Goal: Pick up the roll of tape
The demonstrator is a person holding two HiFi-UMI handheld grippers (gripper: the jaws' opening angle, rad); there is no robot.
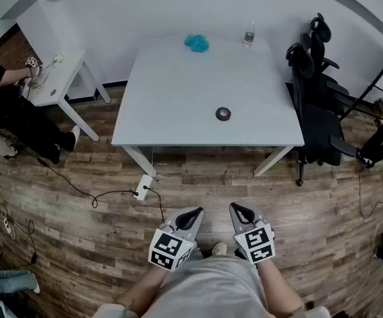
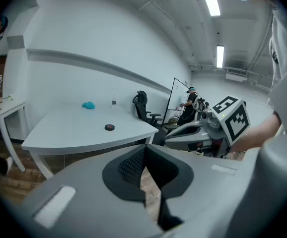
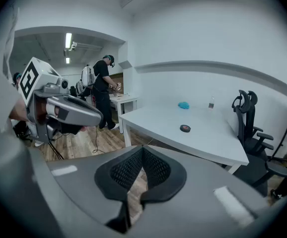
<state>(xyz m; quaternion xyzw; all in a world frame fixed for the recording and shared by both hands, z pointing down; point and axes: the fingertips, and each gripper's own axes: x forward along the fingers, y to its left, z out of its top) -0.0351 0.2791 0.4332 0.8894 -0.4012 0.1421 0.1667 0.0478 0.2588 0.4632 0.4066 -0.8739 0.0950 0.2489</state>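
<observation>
Down at waist level, over the plank floor (image 1: 79, 230), the left tongs (image 1: 191, 214) and right tongs (image 1: 239, 211) sit side by side, with the forearms tucked in close to the body and the elbows bent. Both point ahead at the white worktop (image 1: 178, 98) and tip a little downward, marker cubes facing up. Left tongs: pads pinched together at the tips and empty, just a sliver of floor showing below the contact. Right tongs: same deal, closed tight with nothing held. The roll of tape (image 1: 223, 114), a small black one, lies flat on the worktop, a bit right of centre and nearer the front edge, well apart from both tongs. At the far edge there's a teal fluffy cloth (image 1: 197, 43) and a clear bottle (image 1: 248, 35) standing upright. A black office chair (image 1: 314, 111) is parked at the worktop's right side.
</observation>
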